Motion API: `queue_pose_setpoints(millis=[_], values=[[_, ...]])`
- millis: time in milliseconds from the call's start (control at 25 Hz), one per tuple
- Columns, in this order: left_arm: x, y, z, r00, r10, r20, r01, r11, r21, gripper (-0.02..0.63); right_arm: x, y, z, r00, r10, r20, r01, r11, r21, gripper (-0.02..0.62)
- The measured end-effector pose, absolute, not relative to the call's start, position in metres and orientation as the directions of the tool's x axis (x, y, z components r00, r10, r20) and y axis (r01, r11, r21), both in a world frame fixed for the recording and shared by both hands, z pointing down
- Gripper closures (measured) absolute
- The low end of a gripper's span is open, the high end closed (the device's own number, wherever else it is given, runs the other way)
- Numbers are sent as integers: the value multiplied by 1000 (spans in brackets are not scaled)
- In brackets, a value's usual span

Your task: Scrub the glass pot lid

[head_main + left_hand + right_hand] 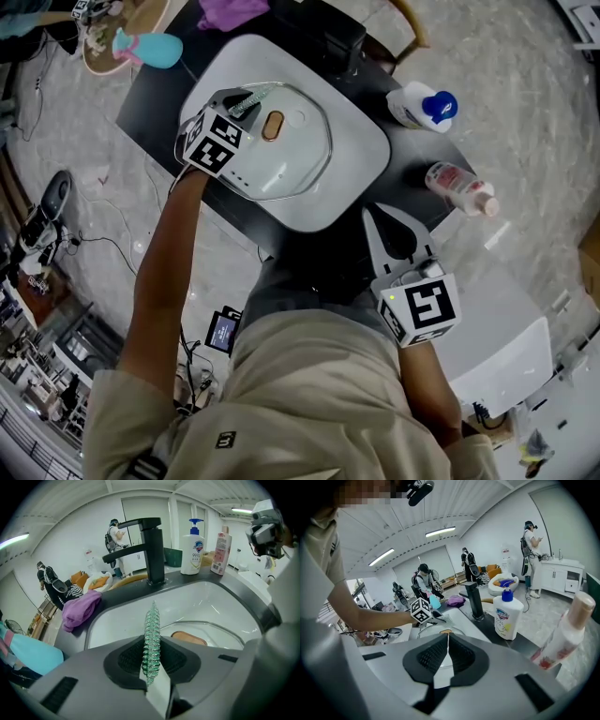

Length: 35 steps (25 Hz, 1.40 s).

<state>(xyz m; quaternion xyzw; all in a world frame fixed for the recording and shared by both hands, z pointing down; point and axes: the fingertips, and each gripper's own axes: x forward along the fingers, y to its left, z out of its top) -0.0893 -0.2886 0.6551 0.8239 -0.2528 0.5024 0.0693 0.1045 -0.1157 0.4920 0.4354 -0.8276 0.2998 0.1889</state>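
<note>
Left gripper [246, 101] is pictured at the far rim of the glass pot lid [286, 155], which is laid flat in the white sink [361, 155]. The lid is shown as clear glass with a thin metal rim, and a brown oval knob [273, 125] is seen at its middle. The gripper's jaws are clamped on a green and silver scrubber [151, 637], which is held edge-on and juts past the tips over the basin. Whether the scrubber is touching the glass cannot be made out.

The right gripper [373, 217] is held well apart from the lid, off the sink's near corner. Its jaws are pressed together, and nothing is caught between them [447, 637].

Around the basin, a dark counter [155, 94] is seen, with a black faucet [151, 550] set at the back. A purple cloth [80, 609] is bunched on the counter to the faucet's left. A white soap bottle [422, 105] with a blue pump and a pink-capped bottle [459, 187] are lying on the counter's right side.
</note>
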Motion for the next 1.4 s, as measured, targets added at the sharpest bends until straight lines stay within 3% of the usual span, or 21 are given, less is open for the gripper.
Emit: queue_pose_setpoints(millis=[760,1400], values=[[-165,-187,594,362,-345,866,-475,-868,-147,520,43,-108,483,-596,-562,573,-794,518,-318,569],[-126,-155,595,400,-277,874,-394,-913,-108,520,49,-97,486,-595,-562,574,-796,511,-324,569]])
